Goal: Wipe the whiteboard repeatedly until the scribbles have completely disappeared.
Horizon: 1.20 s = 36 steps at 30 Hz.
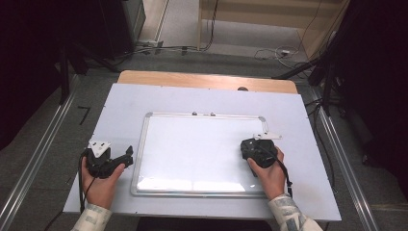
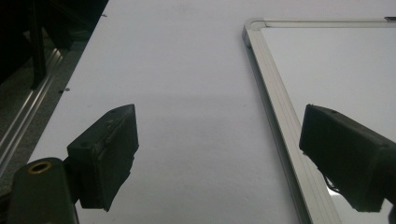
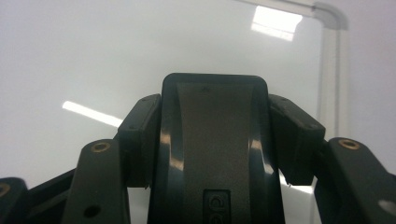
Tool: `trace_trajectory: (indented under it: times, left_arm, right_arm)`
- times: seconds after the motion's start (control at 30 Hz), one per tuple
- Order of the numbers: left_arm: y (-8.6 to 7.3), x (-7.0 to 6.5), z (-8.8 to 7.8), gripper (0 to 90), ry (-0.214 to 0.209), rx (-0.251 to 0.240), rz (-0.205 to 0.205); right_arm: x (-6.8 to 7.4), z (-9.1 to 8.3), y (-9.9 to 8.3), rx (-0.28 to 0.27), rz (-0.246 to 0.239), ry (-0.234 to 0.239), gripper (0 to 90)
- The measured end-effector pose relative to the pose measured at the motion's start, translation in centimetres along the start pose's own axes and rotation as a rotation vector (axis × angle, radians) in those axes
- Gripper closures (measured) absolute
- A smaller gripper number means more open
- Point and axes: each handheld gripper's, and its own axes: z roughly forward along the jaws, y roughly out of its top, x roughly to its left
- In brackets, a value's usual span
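A white whiteboard [image 1: 192,149] with a silver frame lies flat in the middle of the table. My right gripper [image 1: 251,149] hovers over the board's right part, shut on a black glossy eraser [image 3: 215,149]. In the right gripper view both pads press the eraser's sides, and the board's surface [image 3: 93,56] lies right beneath. My left gripper [image 1: 126,156] rests on the table just left of the board's frame. In the left gripper view [image 2: 219,135] its jaws stand wide apart with nothing between them, and the frame [image 2: 275,107] runs past the right jaw.
The board lies on a pale sheet [image 1: 211,96] that covers a wooden table [image 1: 202,79]. Metal rails [image 1: 38,154] run along both sides on the floor. Cables [image 1: 274,52] lie on the floor beyond the far edge, with dark stands at both sides.
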Motion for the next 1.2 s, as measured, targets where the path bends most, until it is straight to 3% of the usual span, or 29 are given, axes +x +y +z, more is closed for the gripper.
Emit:
trace_trajectory:
  times: [0.07, 0.13, 0.17, 0.3, 0.47, 0.53, 0.63, 0.93, 1.1, 1.2]
  left_arm:
    - [0.0, -0.1, -0.1, 12.4, 0.0, 0.0, 0.003]
    - [0.0, 0.0, -0.1, 12.4, 0.001, 0.0, 0.003]
    - [0.0, 0.1, -0.1, 12.5, 0.002, -0.003, -0.003]
    - [-0.1, 0.3, -0.2, 12.4, 0.002, -0.002, -0.008]
    - [0.0, 0.2, 0.0, 12.4, 0.004, 0.0, -0.005]
    - [0.0, 0.0, 0.0, 12.5, 0.001, 0.0, 0.001]
    - [0.0, -0.1, 0.0, 12.5, 0.002, -0.001, 0.001]
    - [-0.1, 0.1, -0.1, 12.5, 0.0, -0.002, -0.002]
    - [-0.1, 0.1, 0.0, 12.4, -0.001, 0.003, -0.002]
    - [0.0, 0.1, 0.0, 12.5, 0.001, 0.0, -0.005]
  right_arm:
    - [0.3, -0.2, -0.2, -0.001, -0.024, 0.003, 38.8]
    - [0.1, -0.2, -0.2, 0.003, -0.016, 0.014, 38.8]
    - [-0.4, 0.0, 0.0, 0.001, -0.022, -0.01, 38.8]
    - [-1.3, 0.1, 0.1, 0.002, 0.01, -0.021, 38.8]
    - [-0.3, -0.8, -0.9, 0.003, -0.021, 0.004, 38.8]
    - [0.6, -1.5, -1.6, 0.001, -0.058, 0.027, 38.8]
    - [0.4, -1.5, -1.6, 0.002, -0.053, 0.044, 38.8]
    - [-2.5, 0.7, 0.7, 0.001, 0.011, -0.014, 38.8]
    - [-3.3, 1.5, 1.5, 0.011, 0.028, -0.028, 38.8]
    - [-3.0, 1.4, 1.4, 0.003, 0.022, -0.043, 38.9]
